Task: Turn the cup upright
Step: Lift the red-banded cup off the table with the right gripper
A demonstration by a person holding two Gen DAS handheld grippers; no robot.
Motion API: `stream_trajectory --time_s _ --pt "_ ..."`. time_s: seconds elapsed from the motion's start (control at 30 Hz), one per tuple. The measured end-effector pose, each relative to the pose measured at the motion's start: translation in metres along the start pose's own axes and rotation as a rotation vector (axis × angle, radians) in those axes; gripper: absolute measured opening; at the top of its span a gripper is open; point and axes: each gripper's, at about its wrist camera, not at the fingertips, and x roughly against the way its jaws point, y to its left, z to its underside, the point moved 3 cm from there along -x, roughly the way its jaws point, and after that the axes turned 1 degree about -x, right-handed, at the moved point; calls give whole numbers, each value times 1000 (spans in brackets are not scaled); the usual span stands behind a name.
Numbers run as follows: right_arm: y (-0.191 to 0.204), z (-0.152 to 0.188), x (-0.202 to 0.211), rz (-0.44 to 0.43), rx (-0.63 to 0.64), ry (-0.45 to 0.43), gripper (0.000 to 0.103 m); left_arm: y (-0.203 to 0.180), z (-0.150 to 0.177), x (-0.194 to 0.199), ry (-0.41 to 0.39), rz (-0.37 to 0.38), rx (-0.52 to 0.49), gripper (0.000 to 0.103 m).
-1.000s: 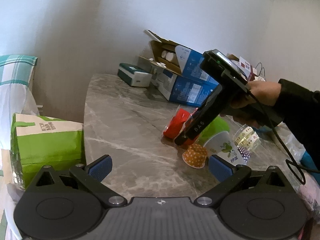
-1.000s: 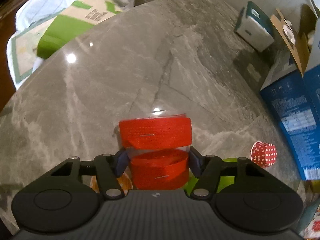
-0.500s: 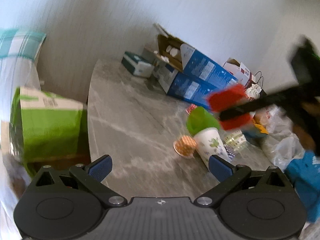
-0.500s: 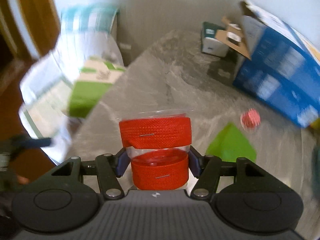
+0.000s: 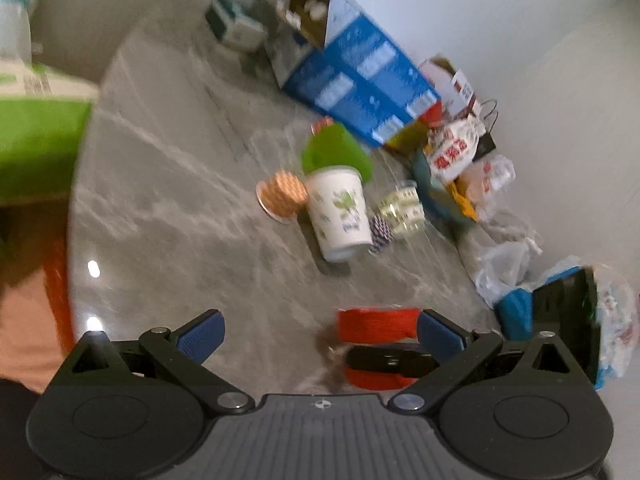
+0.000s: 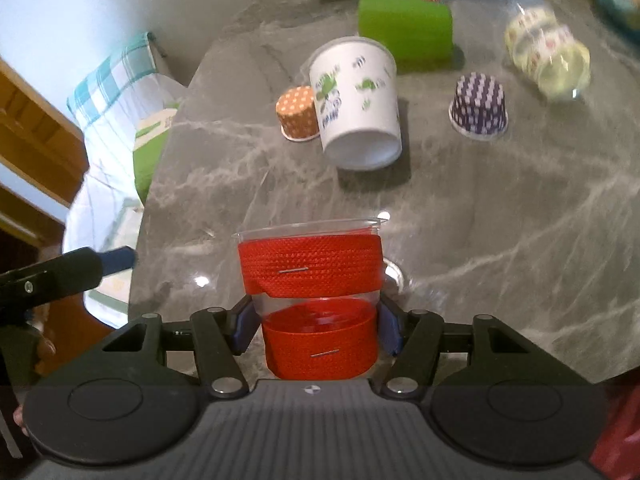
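A clear plastic cup wrapped in two red fabric bands (image 6: 316, 300) sits between the fingers of my right gripper (image 6: 316, 330), which is shut on it low over the grey marble table (image 6: 500, 220). The cup's rim points away from the camera. In the left wrist view the same red-banded cup (image 5: 376, 326) shows just in front of my right finger, with the right gripper's black finger across it. My left gripper (image 5: 320, 334) is open and empty above the table's near edge.
A white printed paper cup (image 6: 358, 104), a green cup (image 6: 404, 30) and a clear patterned cup (image 6: 548, 56) lie on their sides. Small orange (image 6: 298, 114) and purple (image 6: 478, 110) cupcake liners stand nearby. Blue boxes (image 5: 360, 76) and bags (image 5: 460, 152) crowd the far side.
My right gripper has carried the red-banded cup away from the other cups to the table's near side and turned it. My left gripper has tilted down toward the table.
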Motion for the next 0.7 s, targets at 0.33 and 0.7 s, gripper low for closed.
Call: stream_trajectory --time_s 0.33,0.7 --pt "-10 10 -5 -61 -13 -29 64 -30 4 -48 142 -2 46 98" --pt "-17 20 1 -98 20 -53 64 -46 4 -74 163 -9 80 98"
